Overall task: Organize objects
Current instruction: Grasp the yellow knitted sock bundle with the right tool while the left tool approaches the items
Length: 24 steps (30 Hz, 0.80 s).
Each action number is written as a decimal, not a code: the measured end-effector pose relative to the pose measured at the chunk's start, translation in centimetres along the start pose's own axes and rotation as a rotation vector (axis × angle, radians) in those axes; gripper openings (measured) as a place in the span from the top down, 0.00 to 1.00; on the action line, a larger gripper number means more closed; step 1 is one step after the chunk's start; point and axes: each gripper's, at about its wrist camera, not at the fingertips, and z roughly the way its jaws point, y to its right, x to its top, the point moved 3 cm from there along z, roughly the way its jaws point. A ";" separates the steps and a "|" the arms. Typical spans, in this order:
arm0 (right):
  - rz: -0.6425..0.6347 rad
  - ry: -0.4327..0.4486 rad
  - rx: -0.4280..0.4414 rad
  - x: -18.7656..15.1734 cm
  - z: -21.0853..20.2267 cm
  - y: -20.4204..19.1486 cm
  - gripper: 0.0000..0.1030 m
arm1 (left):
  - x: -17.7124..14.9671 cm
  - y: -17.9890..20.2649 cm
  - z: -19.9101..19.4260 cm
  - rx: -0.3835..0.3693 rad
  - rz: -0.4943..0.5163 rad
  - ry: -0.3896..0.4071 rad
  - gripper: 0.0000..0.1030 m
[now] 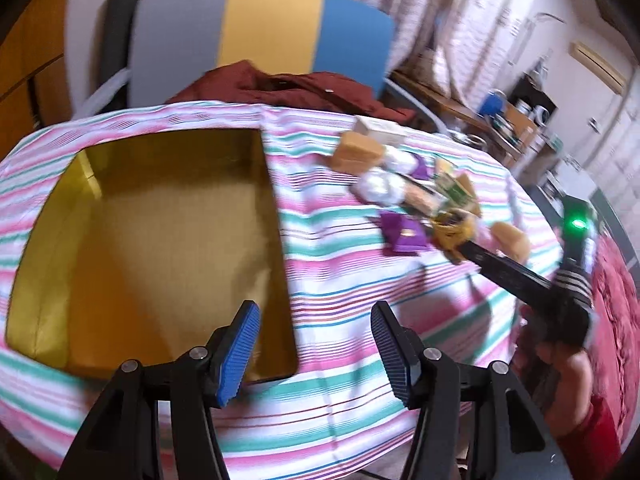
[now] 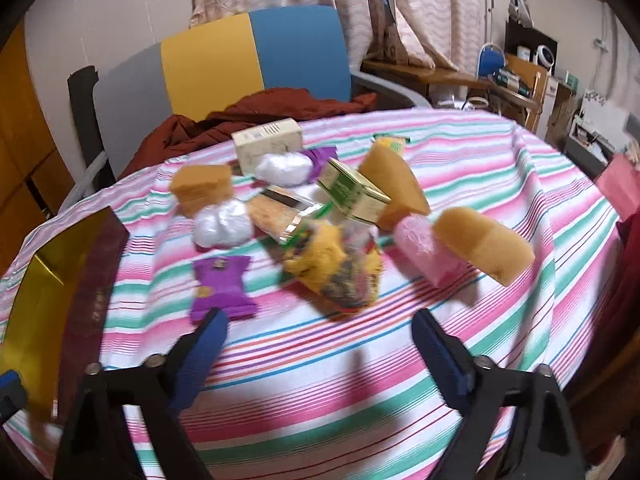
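An open gold box (image 1: 160, 240) lies on the striped tablecloth with nothing inside it; its corner (image 2: 52, 280) also shows in the right wrist view. My left gripper (image 1: 316, 312) hangs open over the box's near right edge, holding nothing. A heap of items sits mid-table: a yellow mesh packet (image 2: 332, 268), purple sachet (image 2: 222, 284), white bundles (image 2: 222, 224), tan sponges (image 2: 484, 248), a pink wrapped piece (image 2: 424, 252) and a green carton (image 2: 352, 192). My right gripper (image 2: 320, 320) is open just short of the yellow packet, nothing between its pads. One of its fingers (image 1: 508, 272) reaches toward that packet (image 1: 452, 232).
A chair (image 2: 256, 60) with a grey, yellow and blue back stands behind the table, a maroon cloth (image 2: 280, 106) draped on its seat. A cream box (image 2: 266, 142) lies at the heap's far side. Cluttered shelves (image 2: 524, 72) fill the right background. A hand (image 1: 568, 368) holds the right gripper.
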 end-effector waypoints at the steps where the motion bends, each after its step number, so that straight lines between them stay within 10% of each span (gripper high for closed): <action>1: 0.004 -0.001 0.005 0.1 0.4 0.3 0.19 | 0.1 0.8 0.3 -0.017 0.017 -0.006 0.43; 24: 0.116 0.105 0.038 1.2 6.9 2.3 0.50 | 3.6 7.8 9.3 -0.064 0.117 -0.105 0.42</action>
